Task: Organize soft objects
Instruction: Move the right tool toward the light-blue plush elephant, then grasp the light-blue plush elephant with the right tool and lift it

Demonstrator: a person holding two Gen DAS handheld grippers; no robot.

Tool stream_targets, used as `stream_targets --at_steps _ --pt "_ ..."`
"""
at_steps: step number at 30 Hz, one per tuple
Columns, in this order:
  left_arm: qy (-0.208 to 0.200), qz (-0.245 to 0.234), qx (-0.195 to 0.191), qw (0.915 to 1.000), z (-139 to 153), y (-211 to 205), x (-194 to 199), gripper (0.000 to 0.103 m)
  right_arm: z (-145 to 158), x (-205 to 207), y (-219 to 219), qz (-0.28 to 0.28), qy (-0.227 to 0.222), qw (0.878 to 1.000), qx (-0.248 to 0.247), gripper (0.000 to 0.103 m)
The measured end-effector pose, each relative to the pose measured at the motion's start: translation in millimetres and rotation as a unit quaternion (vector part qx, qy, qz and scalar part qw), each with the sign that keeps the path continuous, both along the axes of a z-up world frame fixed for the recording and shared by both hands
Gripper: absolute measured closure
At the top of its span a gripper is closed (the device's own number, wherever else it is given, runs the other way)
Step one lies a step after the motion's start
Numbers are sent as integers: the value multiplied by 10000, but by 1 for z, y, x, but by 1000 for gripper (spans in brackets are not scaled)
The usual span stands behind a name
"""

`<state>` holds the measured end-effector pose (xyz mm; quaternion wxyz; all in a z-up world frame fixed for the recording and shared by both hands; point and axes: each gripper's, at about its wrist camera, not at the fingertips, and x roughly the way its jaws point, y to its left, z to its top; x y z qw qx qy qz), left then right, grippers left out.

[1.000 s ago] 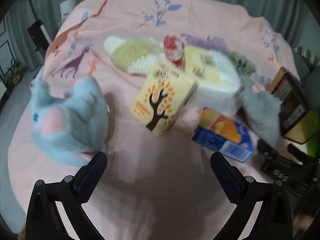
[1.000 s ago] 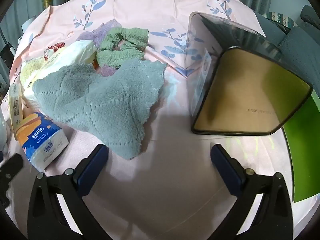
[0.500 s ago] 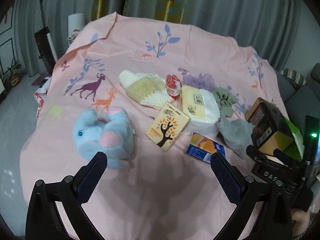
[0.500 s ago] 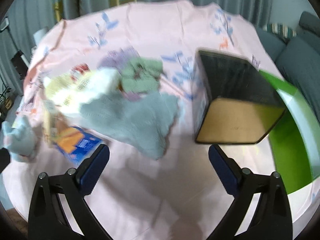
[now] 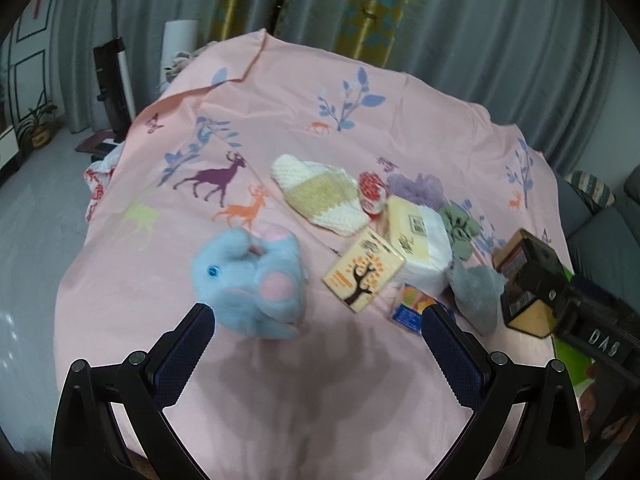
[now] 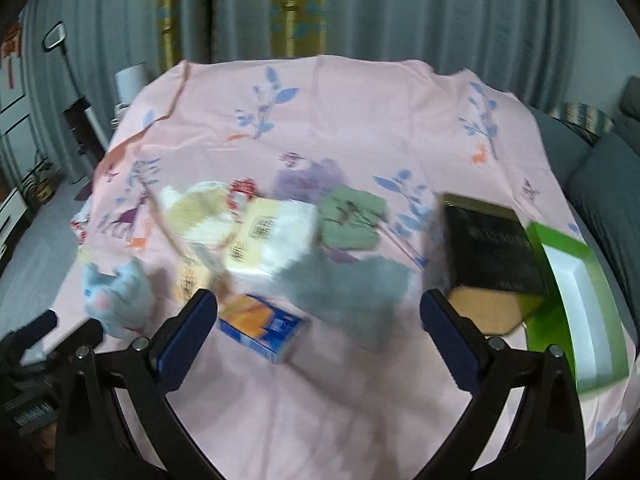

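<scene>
Your left gripper (image 5: 318, 326) hangs over the near edge of the bench (image 5: 280, 92), jaws apart, nothing between them. Far left of the row sits the blue plush elephant (image 5: 256, 280), just ahead of your left finger. Next right, the cream and yellow knit piece (image 5: 320, 192), with a small red and white packet (image 5: 372, 196) touching its right end. Then the tree-print tissue pack (image 5: 364, 276) leaning on the big white tissue bundle (image 5: 420, 240), and the blue and orange tissue pack (image 6: 260, 326) lying flat in front of them. Right of that, the green cloth (image 6: 352, 220) farther back and the grey towel (image 6: 344, 280) nearer, spread loose. Then the dark box (image 6: 492, 240) on its side, mouth toward you, looks empty. Far right, the green tray (image 6: 576, 280), also bare inside.

Your right gripper (image 6: 318, 324) is also spread wide and empty, hovering above the grey towel and blue pack; that view is motion blurred.

Progress: judging by this, nothing is sorted yet. All soft things lie loose on the bench, both containers unfilled. Everything is left to do; the elephant or the towel look like the nearest picks.
</scene>
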<state>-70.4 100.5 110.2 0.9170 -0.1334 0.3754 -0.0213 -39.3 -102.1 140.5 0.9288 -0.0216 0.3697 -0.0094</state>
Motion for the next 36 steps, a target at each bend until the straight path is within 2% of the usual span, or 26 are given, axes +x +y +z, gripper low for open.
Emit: stream_targets --at_steps 4,10,15,19,22,27,32,36 --pt "36 140 -120 9998 0 15 3 0 12 16 29 262 63 9995 -173 2" --pt "92 312 -150 9994 -3 31 4 2 9 23 55 521 30 9986 -65 6" --pt "121 327 -15 9994 -7 35 4 4 5 26 57 550 108 9982 213 12" --pt "227 329 -169 9991 -14 44 7 8 -1 33 58 813 428 9939 607 14" --pt "377 320 -438 9978 -22 52 12 14 -8 41 66 1190 818 9835 1086 20" --pt "813 340 -837 9926 -43 56 26 21 -27 64 95 1867 1570 9511 1897 22" --pt "934 446 -1114 9884 -54 58 36 24 -61 91 129 2007 2133 9376 1872 23" --pt "976 341 -1321 9858 -58 57 43 25 -91 115 146 2030 2714 9174 2087 23"
